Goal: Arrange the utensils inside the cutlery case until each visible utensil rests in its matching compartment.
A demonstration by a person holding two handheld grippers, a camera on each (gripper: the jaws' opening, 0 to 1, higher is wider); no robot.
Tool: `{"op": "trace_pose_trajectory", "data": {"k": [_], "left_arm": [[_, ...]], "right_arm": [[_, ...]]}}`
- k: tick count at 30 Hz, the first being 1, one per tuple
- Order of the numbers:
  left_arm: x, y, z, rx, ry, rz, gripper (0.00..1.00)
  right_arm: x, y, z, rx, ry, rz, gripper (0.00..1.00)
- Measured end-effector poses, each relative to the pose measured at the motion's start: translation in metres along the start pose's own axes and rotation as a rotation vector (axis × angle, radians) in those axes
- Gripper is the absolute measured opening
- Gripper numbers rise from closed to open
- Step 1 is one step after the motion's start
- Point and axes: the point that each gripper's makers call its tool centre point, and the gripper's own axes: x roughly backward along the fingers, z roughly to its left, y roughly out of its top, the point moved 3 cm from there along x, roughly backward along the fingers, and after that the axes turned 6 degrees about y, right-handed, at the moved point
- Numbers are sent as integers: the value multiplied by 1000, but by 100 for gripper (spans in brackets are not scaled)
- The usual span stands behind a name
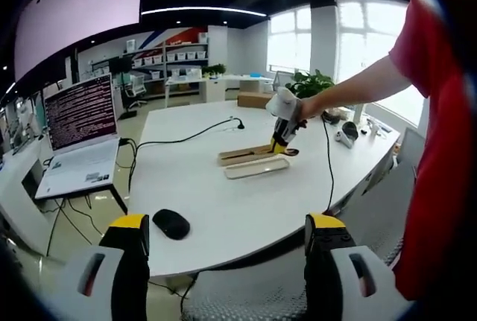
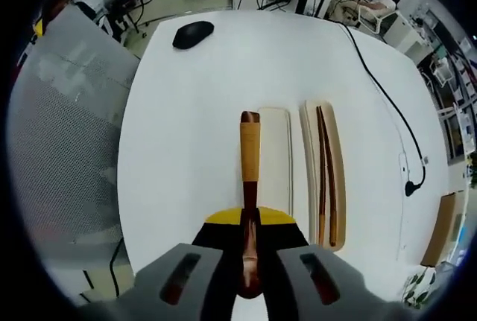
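The wooden cutlery case (image 2: 339, 150) lies on the white table (image 2: 186, 127) with two dark chopsticks (image 2: 325, 179) in it. Beside it lies a pale, long tray or lid (image 2: 277, 150). My right gripper (image 2: 250, 226) is shut on a wooden utensil (image 2: 250, 146), tan at the far end and dark red-brown near the jaws, held above the pale tray's left edge. The left gripper view shows the case (image 1: 246, 155), the pale tray (image 1: 257, 167) and a hand holding the right gripper (image 1: 282, 133) over them. My left gripper (image 1: 227, 231) is open, back at the table's near edge.
A black mouse (image 1: 171, 224) (image 2: 192, 34) lies near the table's edge. A black cable (image 2: 387, 101) runs across the table past the case. A laptop (image 1: 80, 124) stands on a side desk at left. A mesh chair back (image 2: 67, 135) sits by the table.
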Motion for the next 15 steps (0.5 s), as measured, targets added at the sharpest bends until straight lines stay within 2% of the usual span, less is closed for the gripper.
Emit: {"op": "trace_pose_trajectory", "data": {"k": [8, 15], "left_arm": [[-1, -1, 2, -6, -2, 8, 88], [-2, -2, 0, -5, -4, 14, 88]], "right_arm": [[10, 3, -18, 16, -13, 3, 1], [10, 0, -26, 17, -19, 17, 1]]}}
